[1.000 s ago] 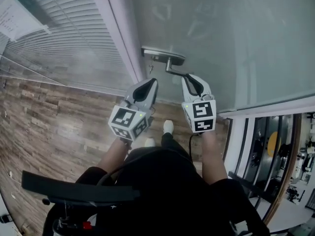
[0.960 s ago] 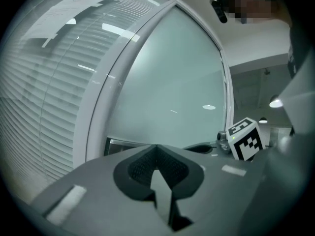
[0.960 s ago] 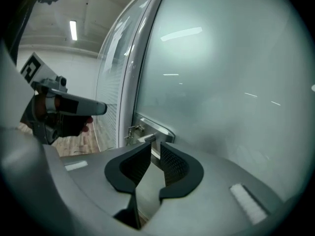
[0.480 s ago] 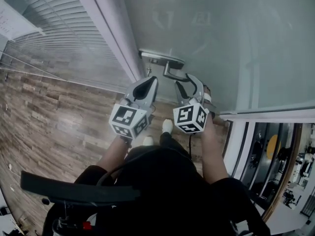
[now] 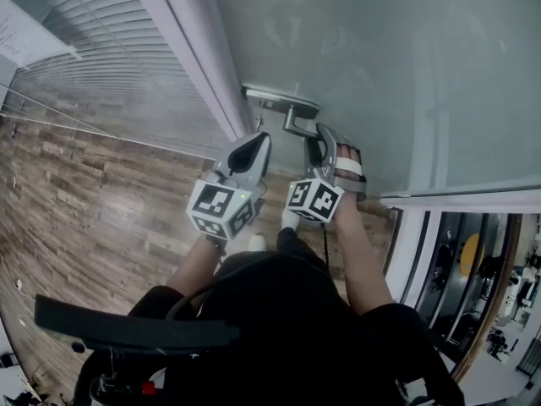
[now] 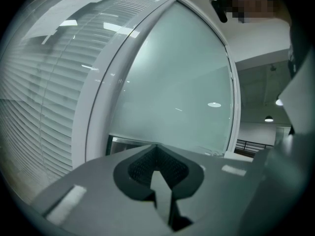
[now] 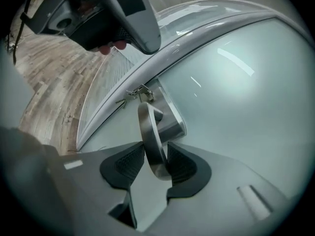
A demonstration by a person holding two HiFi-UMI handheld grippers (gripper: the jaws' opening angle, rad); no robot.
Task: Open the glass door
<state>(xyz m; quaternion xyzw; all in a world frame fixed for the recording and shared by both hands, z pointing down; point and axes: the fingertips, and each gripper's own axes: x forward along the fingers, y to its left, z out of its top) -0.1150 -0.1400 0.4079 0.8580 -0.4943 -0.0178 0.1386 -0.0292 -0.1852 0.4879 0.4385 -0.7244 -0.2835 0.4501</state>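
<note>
Nearest, at the bottom of the head view, the person's arms reach up the frame toward the door. The left gripper (image 5: pixel 256 140) sits at centre, just left of the handle (image 5: pixel 293 118) and apart from it. Its own view shows its jaws together with nothing between them.

Just right of it, the right gripper (image 5: pixel 326 142) is rolled onto its side at the handle's free end. In the right gripper view the metal lever stands between the two dark pads (image 7: pixel 181 165). The jaws have just been closing, and the pads now press on it from either side.

Beyond the grippers, the handle runs up to its plate (image 5: pixel 272 97) at the edge of the frosted glass door (image 5: pixel 380 57), which fills the upper right. The door lies against the white frame (image 5: pixel 199 66), a diagonal band at upper centre. Blinds (image 5: pixel 93 49) fill the upper left, and a wood floor (image 5: pixel 84 210) the left side.
</note>
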